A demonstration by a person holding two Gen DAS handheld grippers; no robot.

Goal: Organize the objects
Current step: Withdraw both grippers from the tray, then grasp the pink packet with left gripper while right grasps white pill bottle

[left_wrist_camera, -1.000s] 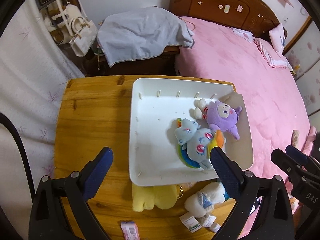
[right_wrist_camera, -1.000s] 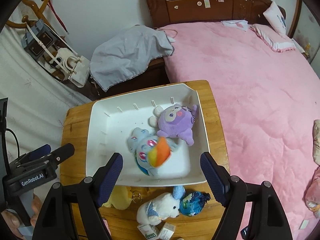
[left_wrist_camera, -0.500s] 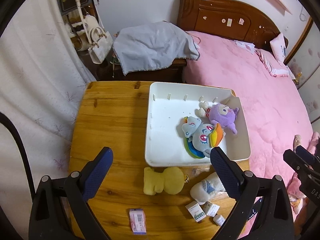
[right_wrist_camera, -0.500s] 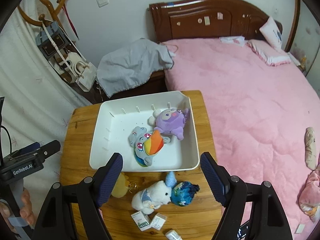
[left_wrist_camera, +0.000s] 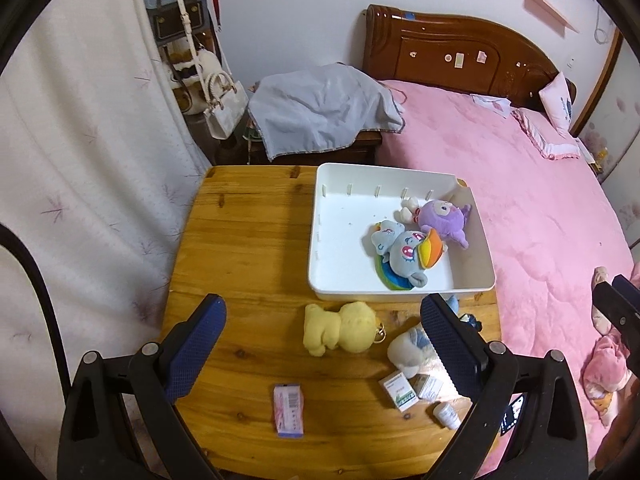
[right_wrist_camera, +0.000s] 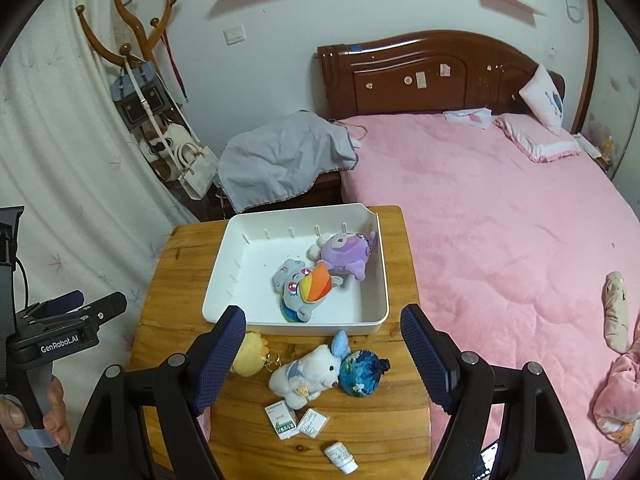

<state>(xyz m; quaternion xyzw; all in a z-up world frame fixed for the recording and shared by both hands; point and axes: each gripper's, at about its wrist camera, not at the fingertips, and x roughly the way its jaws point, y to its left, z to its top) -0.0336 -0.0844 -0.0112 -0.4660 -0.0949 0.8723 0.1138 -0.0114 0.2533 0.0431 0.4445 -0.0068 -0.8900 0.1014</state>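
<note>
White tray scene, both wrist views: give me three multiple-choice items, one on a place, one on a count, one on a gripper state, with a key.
1. Where does the yellow plush lie?
A. inside the white tray
B. on the wooden table, outside the tray
C. on the bed

2. How many plush toys are in the white tray?
A. two
B. three
C. none

3. The right gripper is:
A. shut on a box
B. shut on a toy
C. open and empty

Key: 1 B, it lies on the wooden table below the tray's near wall. 2 A, the purple plush and blue pony plush. 3 C, its jaws stand wide apart, holding nothing.
</note>
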